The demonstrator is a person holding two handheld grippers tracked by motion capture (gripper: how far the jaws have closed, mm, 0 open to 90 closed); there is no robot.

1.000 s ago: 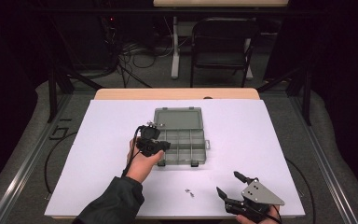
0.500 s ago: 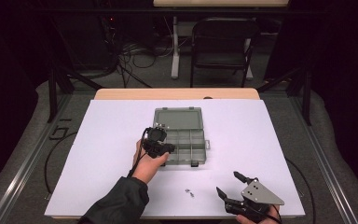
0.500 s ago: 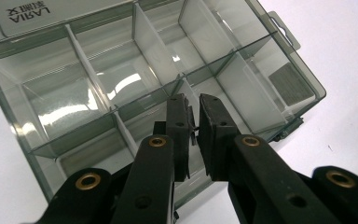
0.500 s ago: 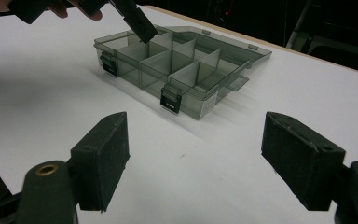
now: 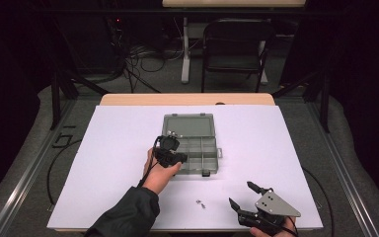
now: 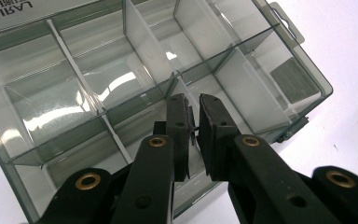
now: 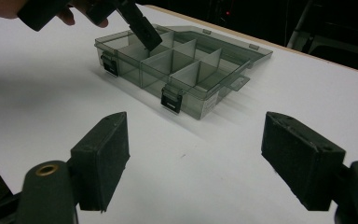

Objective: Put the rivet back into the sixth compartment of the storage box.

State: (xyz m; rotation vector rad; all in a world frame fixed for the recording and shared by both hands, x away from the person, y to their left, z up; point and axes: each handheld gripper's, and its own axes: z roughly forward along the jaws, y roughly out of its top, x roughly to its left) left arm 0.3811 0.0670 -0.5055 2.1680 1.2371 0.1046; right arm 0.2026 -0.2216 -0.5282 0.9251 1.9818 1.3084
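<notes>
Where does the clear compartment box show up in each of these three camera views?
High view: compartment box at table centre.
Left gripper view: upper area, behind shut left gripper.
Right gripper view: upper centre.
Shared landmark: its front latches.

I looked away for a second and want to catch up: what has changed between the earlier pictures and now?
The left gripper, shut on a small screw, moved right, from beside the box to over its near-left compartments. The right gripper stayed open near the table's front edge; the box and the loose screws did not move.
</notes>
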